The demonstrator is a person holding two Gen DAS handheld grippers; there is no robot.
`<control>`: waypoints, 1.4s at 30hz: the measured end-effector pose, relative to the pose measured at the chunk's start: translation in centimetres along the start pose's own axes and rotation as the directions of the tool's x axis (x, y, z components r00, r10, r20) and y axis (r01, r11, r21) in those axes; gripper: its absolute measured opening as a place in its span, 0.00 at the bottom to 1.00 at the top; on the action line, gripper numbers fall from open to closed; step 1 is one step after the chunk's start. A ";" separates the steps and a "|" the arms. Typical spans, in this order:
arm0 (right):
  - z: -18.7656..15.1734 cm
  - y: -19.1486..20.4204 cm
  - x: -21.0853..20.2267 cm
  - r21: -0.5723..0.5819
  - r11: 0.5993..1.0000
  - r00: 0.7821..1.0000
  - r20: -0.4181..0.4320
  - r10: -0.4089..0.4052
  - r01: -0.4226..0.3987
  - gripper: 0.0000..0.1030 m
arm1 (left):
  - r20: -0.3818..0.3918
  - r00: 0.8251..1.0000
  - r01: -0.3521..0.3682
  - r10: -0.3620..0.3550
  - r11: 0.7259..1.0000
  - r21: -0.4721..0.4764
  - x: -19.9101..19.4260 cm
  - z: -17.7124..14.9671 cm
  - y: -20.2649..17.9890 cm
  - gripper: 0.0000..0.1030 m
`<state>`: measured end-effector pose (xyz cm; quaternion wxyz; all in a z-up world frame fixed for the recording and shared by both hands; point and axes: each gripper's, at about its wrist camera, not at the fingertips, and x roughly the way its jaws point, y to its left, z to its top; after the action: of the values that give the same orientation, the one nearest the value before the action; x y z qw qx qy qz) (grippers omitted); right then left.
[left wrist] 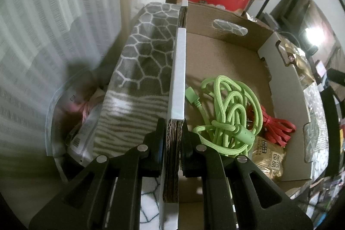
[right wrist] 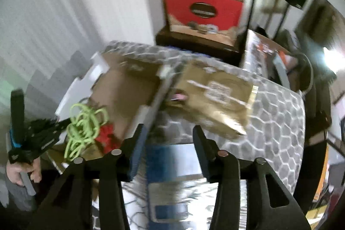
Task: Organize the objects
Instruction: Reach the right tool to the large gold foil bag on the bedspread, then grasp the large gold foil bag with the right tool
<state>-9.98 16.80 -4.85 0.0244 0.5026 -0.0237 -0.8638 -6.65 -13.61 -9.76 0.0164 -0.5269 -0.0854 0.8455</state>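
Your left gripper [left wrist: 172, 139] is squeezed tight on the near left wall of the cardboard box [left wrist: 215, 61]. One finger is outside the wall and one is inside, and both press on the brown wavy edge. A white strip [left wrist: 179, 70] runs along the top of that wall, away from your fingers.

Inside the box, near your gripper, lies a tangled green cord [left wrist: 228, 113]. A red cord [left wrist: 278, 124] lies just to its right, partly under it. A gold snack packet [left wrist: 269, 158] sits at the near right corner, touching the green cord. The far part of the box floor is bare cardboard.

The box rests on a gray blanket [left wrist: 144, 53] with white lines like a net. To the left of the blanket there is a clear plastic bag [left wrist: 64, 113] with something pink inside.

Your right gripper [right wrist: 168, 135] is open and holds nothing. It is up above the blanket, to the right of the box. That picture is blurry. Just past its fingers lies a flat brown parcel [right wrist: 215, 98] on the blanket, leaning against the right wall of the box. Something small and pink shows at its left edge, but you cannot tell what it is.

At the far left of that picture you can see your left hand [right wrist: 21, 169] holding its tool by the box. Behind everything stands a red box [right wrist: 202, 10] on a dark stand.
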 end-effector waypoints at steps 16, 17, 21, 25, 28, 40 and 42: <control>0.5 -10.3 2.3 0.280 0.959 0.999 -0.020 -0.040 0.044 0.71 | -0.001 1.000 -0.008 0.008 1.000 0.003 0.1 -0.1 -0.2 0.10; 0.6 -10.5 2.5 0.289 0.957 0.999 -0.020 -0.035 0.040 0.71 | -0.001 1.000 -0.008 0.008 1.000 0.003 0.1 -0.1 -0.2 0.10; 1.4 -11.5 3.7 0.342 0.939 1.000 -0.018 -0.018 0.022 0.71 | 0.000 1.000 -0.007 0.007 1.000 0.003 0.1 -0.1 -0.2 0.10; 2.4 -12.3 5.3 0.373 0.927 0.999 -0.038 -0.028 0.040 0.71 | -0.002 1.000 -0.007 0.007 1.000 0.003 0.1 -0.1 -0.2 0.10; 2.9 -12.2 6.5 0.373 0.926 0.997 -0.067 -0.038 0.060 0.71 | -0.005 1.000 -0.008 0.008 1.000 0.003 0.3 -0.1 -0.3 0.10; 1.6 -11.8 9.0 0.393 0.919 0.994 -0.110 0.019 0.025 0.49 | -0.004 1.000 -0.006 0.006 1.000 0.001 0.3 -0.1 -0.3 0.10; 1.4 -11.7 8.7 0.393 0.919 0.994 -0.101 0.039 0.004 0.49 | -0.004 1.000 -0.007 0.007 1.000 0.001 0.3 -0.1 -0.3 0.10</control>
<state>-15.74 27.92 -12.43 -0.0679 0.5427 -0.1997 -0.8130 -6.71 -13.22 -10.04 0.0136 -0.5289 -0.0831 0.8445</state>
